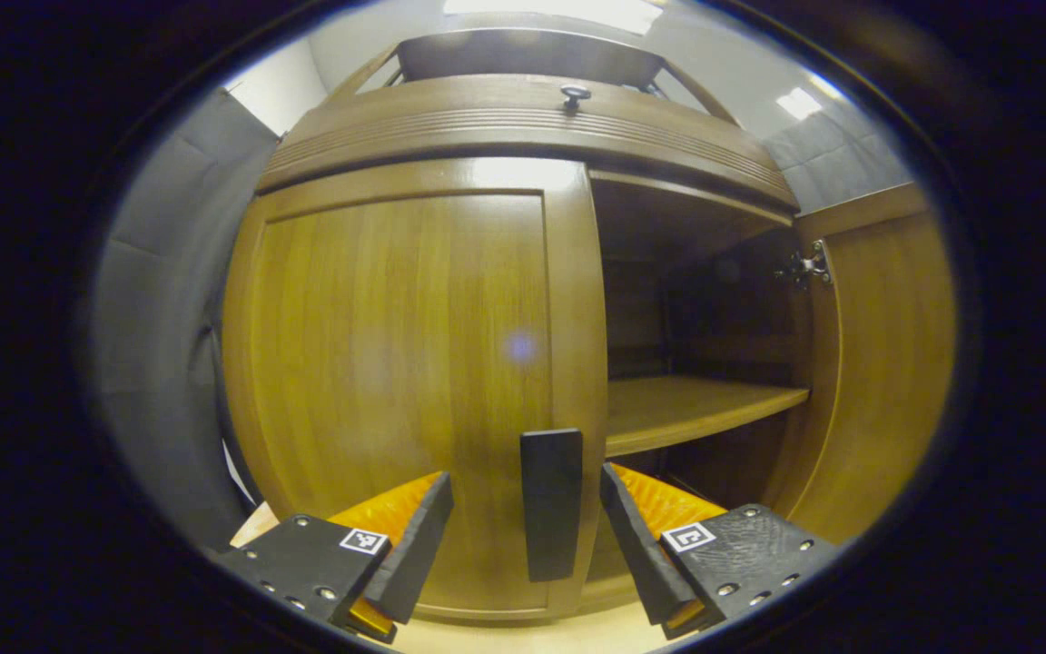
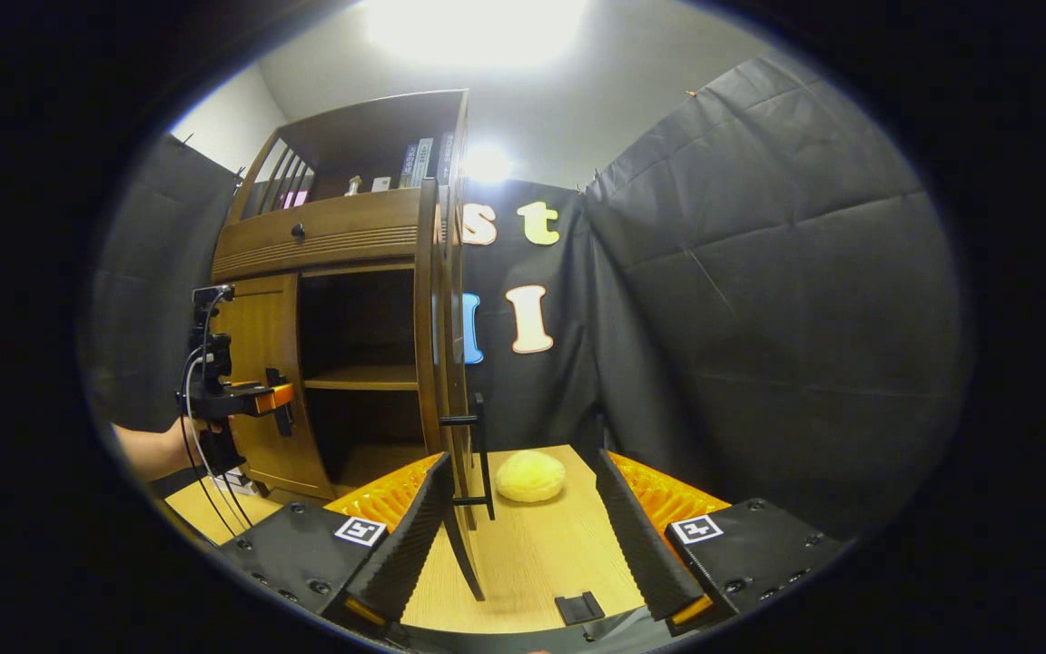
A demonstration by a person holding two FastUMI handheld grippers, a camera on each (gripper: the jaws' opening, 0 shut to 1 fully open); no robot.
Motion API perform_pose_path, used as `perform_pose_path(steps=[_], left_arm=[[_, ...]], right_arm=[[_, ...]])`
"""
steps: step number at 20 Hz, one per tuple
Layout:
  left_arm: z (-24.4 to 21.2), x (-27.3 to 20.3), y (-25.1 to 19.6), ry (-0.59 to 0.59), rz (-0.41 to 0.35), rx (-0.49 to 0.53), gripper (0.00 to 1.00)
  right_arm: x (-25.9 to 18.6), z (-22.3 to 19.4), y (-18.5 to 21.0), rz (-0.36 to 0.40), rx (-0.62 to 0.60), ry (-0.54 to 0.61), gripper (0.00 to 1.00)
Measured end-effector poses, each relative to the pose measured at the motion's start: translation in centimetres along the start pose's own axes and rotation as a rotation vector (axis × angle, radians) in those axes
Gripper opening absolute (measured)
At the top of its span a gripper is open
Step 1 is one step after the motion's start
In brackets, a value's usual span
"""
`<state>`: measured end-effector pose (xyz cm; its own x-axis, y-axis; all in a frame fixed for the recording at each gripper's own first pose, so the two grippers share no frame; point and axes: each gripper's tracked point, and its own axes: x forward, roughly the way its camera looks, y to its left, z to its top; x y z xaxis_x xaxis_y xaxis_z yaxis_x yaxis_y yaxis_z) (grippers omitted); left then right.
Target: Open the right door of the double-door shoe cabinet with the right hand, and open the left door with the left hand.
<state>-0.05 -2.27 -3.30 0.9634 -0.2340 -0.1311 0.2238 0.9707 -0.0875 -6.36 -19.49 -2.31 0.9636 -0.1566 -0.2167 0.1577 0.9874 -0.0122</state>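
The wooden shoe cabinet (image 1: 505, 118) stands close ahead in the left gripper view. Its left door (image 1: 396, 363) is closed, and that door's dark vertical handle (image 1: 550, 504) stands in the gap of my open left gripper (image 1: 527, 536), touching neither finger. The right door (image 1: 886, 363) is swung wide open, baring a shelf (image 1: 695, 409). In the right gripper view this right door (image 2: 448, 363) is edge-on, its bar handle (image 2: 483, 450) just beyond my open right gripper (image 2: 523, 536). The left gripper (image 2: 255, 400) sits at the left door (image 2: 255, 400), held by a hand (image 2: 155, 450).
A yellow rounded lump (image 2: 530, 476) lies on the light wooden floor (image 2: 532, 563) right of the open door. Black cloth walls (image 2: 759, 318) close in the right and back. A drawer with a small knob (image 1: 575, 93) runs above the doors; books (image 2: 419, 162) stand on top.
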Motion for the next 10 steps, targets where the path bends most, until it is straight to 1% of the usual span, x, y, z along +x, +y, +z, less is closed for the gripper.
perform_pose_path(steps=[1, 2, 3, 4, 5, 6, 8, 9, 10], left_arm=[[-0.2, 0.3, 0.5, 0.004, 0.009, 0.004, 0.88], [-0.4, 0.5, 0.7, 0.01, 0.009, 0.004, 0.85], [-0.7, 0.6, 0.6, 0.021, 0.008, -0.001, 0.81], [-0.8, 0.5, 0.4, 0.027, -0.003, -0.01, 0.81], [-0.7, 0.6, 0.0, 0.021, -0.011, -0.022, 0.76], [-0.7, 0.8, -0.8, 0.023, -0.039, -0.034, 0.7], [-0.3, 0.4, -1.3, 0.022, -0.036, -0.029, 0.42], [-0.7, 1.0, -1.1, 0.028, -0.021, -0.01, 0.35], [-0.8, 0.6, -0.7, 0.025, -0.006, -0.004, 0.29]], right_arm=[[0.0, 0.1, -0.1, -0.001, -0.002, 0.002, 0.94], [0.1, 0.2, 0.0, -0.001, 0.0, 0.003, 0.98], [0.2, 0.3, 0.0, 0.0, 0.002, 0.002, 0.98], [0.2, 0.4, 0.0, -0.001, 0.004, 0.0, 0.94], [0.2, 0.5, 0.0, -0.001, 0.006, -0.002, 0.94], [0.2, 0.5, 0.0, 0.001, 0.01, -0.004, 0.94], [0.2, 0.6, 0.3, 0.01, 0.019, -0.006, 0.94], [0.2, 0.7, 0.4, 0.013, 0.021, -0.008, 0.94], [0.2, 0.6, 0.5, 0.017, 0.021, -0.01, 0.94]])
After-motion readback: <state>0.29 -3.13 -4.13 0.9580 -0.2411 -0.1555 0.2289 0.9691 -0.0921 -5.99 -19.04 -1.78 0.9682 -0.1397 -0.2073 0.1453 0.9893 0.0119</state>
